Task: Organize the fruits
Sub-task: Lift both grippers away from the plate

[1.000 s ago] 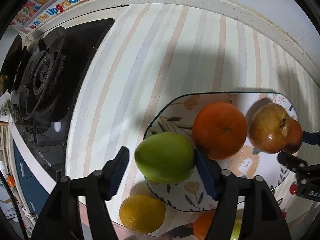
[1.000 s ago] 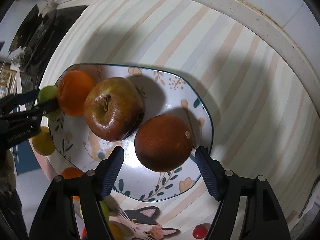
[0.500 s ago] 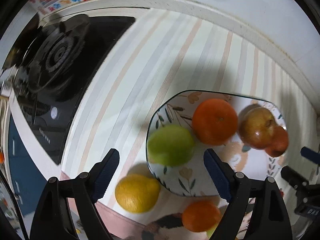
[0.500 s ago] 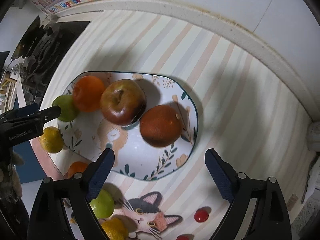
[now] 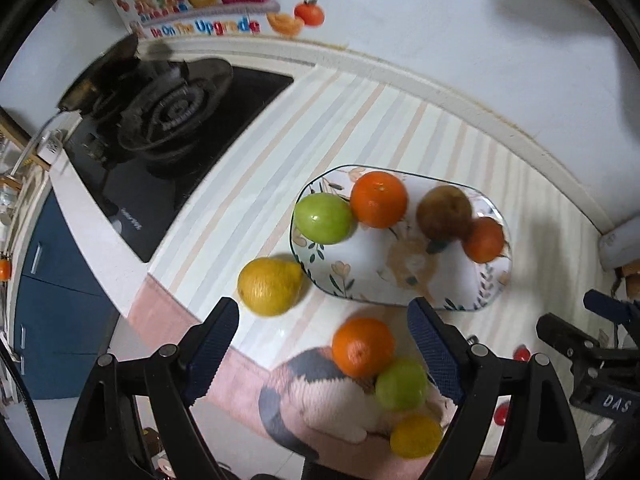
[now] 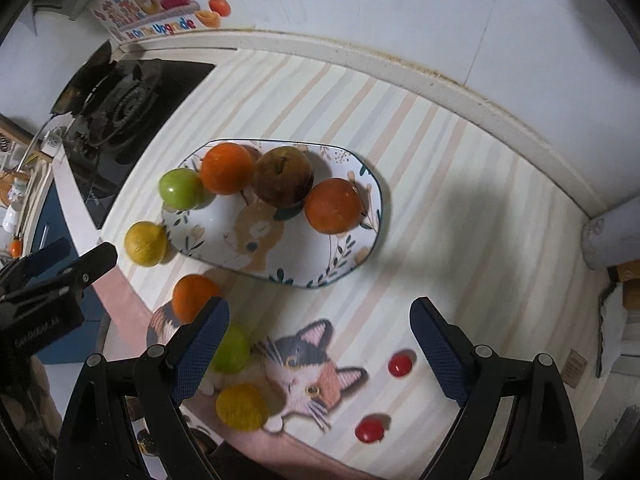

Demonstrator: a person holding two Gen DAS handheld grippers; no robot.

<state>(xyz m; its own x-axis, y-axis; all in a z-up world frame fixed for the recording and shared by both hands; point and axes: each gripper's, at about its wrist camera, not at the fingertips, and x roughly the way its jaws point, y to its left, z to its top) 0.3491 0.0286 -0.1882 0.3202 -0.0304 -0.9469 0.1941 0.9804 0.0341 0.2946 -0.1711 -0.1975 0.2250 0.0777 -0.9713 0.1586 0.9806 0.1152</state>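
Four fruits sit on the flowered plate (image 6: pixel 362 256): a green apple (image 6: pixel 180 188) at its left end, an orange (image 6: pixel 226 168) touching it, a brownish apple (image 6: pixel 283 176) in the middle at the far side, and a darker orange (image 6: pixel 333 205) toward the right. They crowd the far rim, leaving the near half of the plate bare, probably so more fruit can go in from the near side.

Several fruits wait on the striped counter (image 6: pixel 460 208). A lemon (image 5: pixel 269 286) lies just beside the plate's left rim. Nearer, on the cat-print mat (image 6: pixel 304 364), a loose orange (image 5: pixel 363 346), a small green fruit (image 5: pixel 401 383) and a yellow one (image 5: pixel 415 435) cluster together. Two small red fruits (image 6: pixel 400 363) lie apart to the right.

Both tongs are spread wide and hold nothing. The left gripper (image 5: pixel 324 344) hangs above the loose orange, which lies between its fingers in view, so that looks like the next pick. The right gripper (image 6: pixel 320 344) hovers over the mat, its jaws likewise apart, well clear of the plate.

A gas stove (image 5: pixel 168 112) sits at far left, away from the work.
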